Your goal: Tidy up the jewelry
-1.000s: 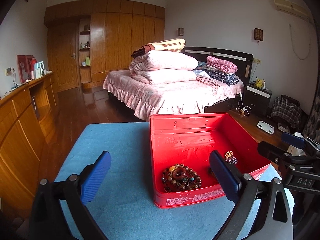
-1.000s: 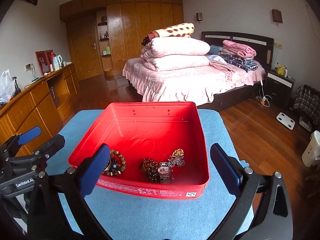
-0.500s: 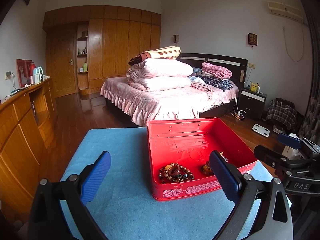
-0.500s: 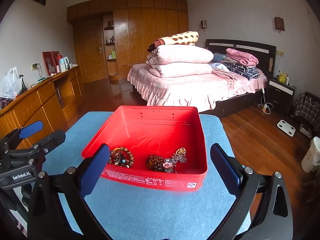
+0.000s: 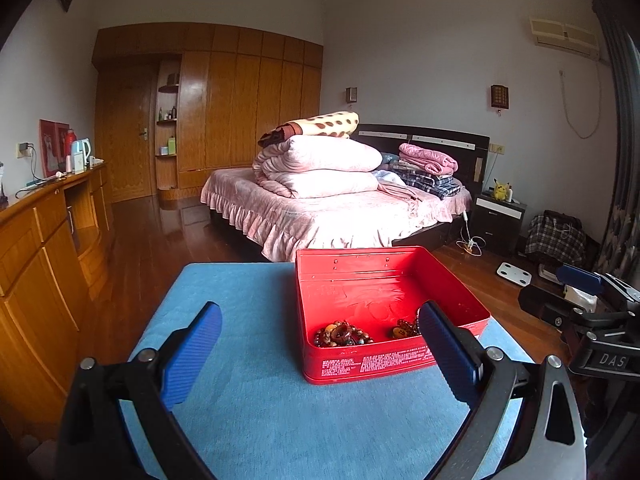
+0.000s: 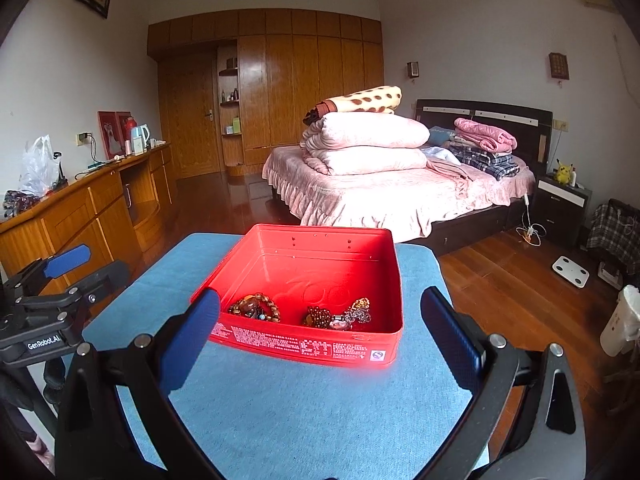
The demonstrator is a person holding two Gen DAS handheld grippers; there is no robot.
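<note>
An open red tin box (image 5: pixel 384 276) (image 6: pixel 316 256) stands on a blue table top (image 5: pixel 256 408) (image 6: pixel 288 412). Inside lie a brown beaded bracelet (image 5: pixel 343 334) (image 6: pixel 254 308), a dark red bead bracelet with a watch (image 6: pixel 324 318) (image 5: pixel 404 328) and a gold trinket (image 6: pixel 360 306). My left gripper (image 5: pixel 320 356) is open and empty, in front of the box and to its left. My right gripper (image 6: pixel 320 336) is open and empty, in front of the box. Each gripper also shows at the edge of the other's view, the right one (image 5: pixel 580 300) and the left one (image 6: pixel 60 280).
A pink bed (image 5: pixel 332 208) with folded quilts stands behind the table. A long wooden cabinet (image 5: pixel 44 248) runs along the left wall. A nightstand (image 5: pixel 496 216), bags and a scale (image 5: pixel 514 272) sit on the wooden floor at the right.
Both grippers have drawn back and risen from the box, so it looks smaller and farther. Both stay open and empty. The jewelry has not moved.
</note>
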